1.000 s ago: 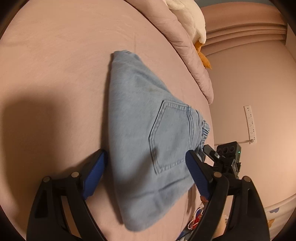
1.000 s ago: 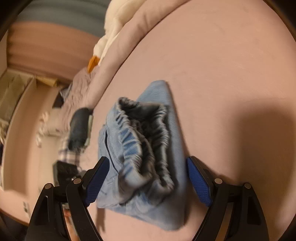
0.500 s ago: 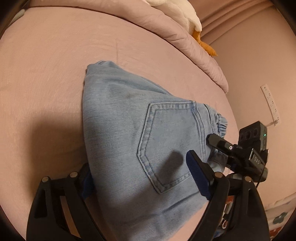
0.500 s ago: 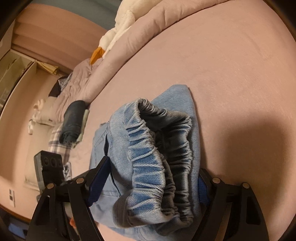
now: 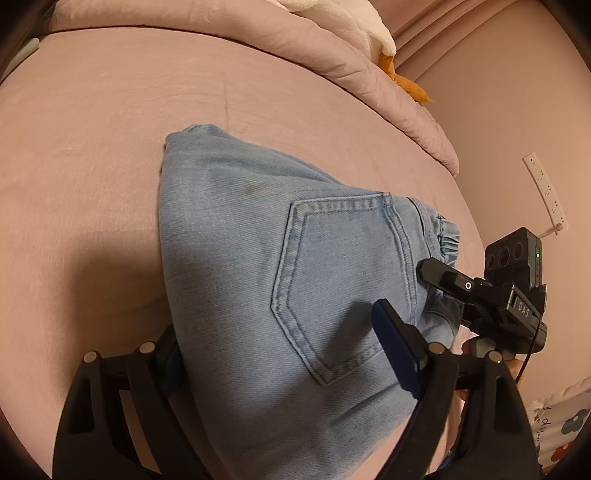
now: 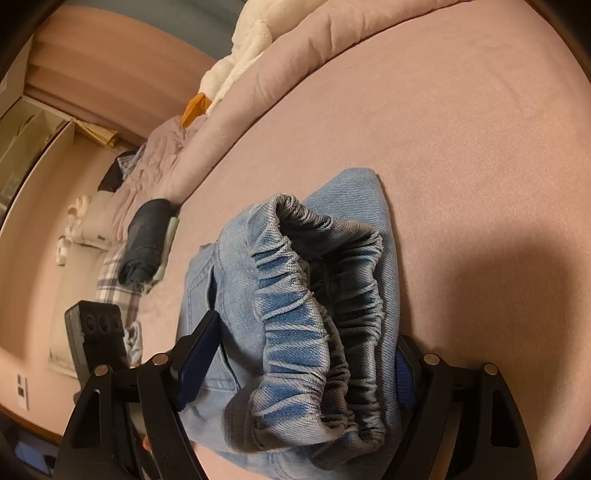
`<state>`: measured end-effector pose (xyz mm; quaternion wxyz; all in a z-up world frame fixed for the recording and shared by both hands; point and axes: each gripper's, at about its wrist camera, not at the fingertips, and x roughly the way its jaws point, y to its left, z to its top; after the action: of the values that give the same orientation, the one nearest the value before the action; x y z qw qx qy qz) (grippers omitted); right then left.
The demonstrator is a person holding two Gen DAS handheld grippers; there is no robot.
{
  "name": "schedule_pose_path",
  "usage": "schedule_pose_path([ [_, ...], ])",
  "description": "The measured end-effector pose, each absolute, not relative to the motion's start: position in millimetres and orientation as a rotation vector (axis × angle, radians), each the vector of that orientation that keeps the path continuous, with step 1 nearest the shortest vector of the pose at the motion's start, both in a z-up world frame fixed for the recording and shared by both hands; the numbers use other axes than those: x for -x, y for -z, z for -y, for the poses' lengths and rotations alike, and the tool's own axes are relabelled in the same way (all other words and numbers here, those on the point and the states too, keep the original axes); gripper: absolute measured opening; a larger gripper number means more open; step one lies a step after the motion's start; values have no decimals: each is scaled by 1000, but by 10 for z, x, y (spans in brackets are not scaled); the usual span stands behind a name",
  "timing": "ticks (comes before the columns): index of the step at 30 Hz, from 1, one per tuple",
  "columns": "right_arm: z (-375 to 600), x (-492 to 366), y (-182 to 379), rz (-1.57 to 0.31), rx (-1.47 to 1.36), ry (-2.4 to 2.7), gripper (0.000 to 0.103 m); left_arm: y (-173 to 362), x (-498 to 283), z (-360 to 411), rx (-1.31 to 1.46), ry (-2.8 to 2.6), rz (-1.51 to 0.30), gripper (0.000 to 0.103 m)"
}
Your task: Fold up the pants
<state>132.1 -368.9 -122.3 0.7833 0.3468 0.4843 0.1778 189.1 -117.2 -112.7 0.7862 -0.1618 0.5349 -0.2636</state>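
Observation:
Light-blue denim pants (image 5: 236, 251) lie folded on the pink bed sheet (image 5: 92, 155), back pocket up. My left gripper (image 5: 277, 325) is open and straddles the near side of the stack. Its right finger (image 5: 395, 350) hovers over the denim, and its left finger is hidden behind the pants' edge. My right gripper (image 6: 306, 332) is open around the gathered elastic waistband (image 6: 295, 314). Its left pad (image 6: 195, 362) stands beside the denim, while the waistband covers its right finger. A black finger (image 5: 443, 277) of the right gripper shows at the waistband end.
A rolled pink duvet (image 5: 369, 74) and a white plush goose (image 5: 369, 33) lie along the bed's far side. A dark folded garment (image 6: 147, 236) and plaid cloth (image 6: 114, 280) sit near the bed's edge. A power strip (image 5: 546, 192) hangs on the wall.
The left gripper rolled and slid in over the pants, so its left finger went behind the edge. The right gripper closed in on the waistband, which now hides its right finger.

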Motion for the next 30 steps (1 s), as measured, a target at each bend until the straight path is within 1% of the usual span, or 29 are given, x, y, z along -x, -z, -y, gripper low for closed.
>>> schedule_pose_path([
  [13,3677,-1349,1223,-1040,-735,-390,82,1116,-1870,1235,309,562,-1130,86],
  [15,3680,-1357,1222,-1043,-726,-387,81,1111,-1860,1252,291,549,-1123,83],
  [17,3671,-1369,1211,-1047,-708,-373,79,1109,-1844,1257,273,533,-1118,76],
  [19,3662,-1375,1201,-1047,-688,-359,76,1111,-1843,1228,271,511,-1115,66],
  [20,3655,-1373,1195,-1046,-676,-351,74,1114,-1850,1207,279,503,-1117,59],
  [22,3631,-1370,1178,-1047,-650,-327,71,1117,-1873,1168,283,478,-1126,49],
  [23,3612,-1374,1163,-1048,-629,-316,70,1115,-1879,1165,284,472,-1128,46],
  [30,3441,-1393,1036,-1044,-472,-218,62,1068,-1876,1255,219,421,-1117,42],
])
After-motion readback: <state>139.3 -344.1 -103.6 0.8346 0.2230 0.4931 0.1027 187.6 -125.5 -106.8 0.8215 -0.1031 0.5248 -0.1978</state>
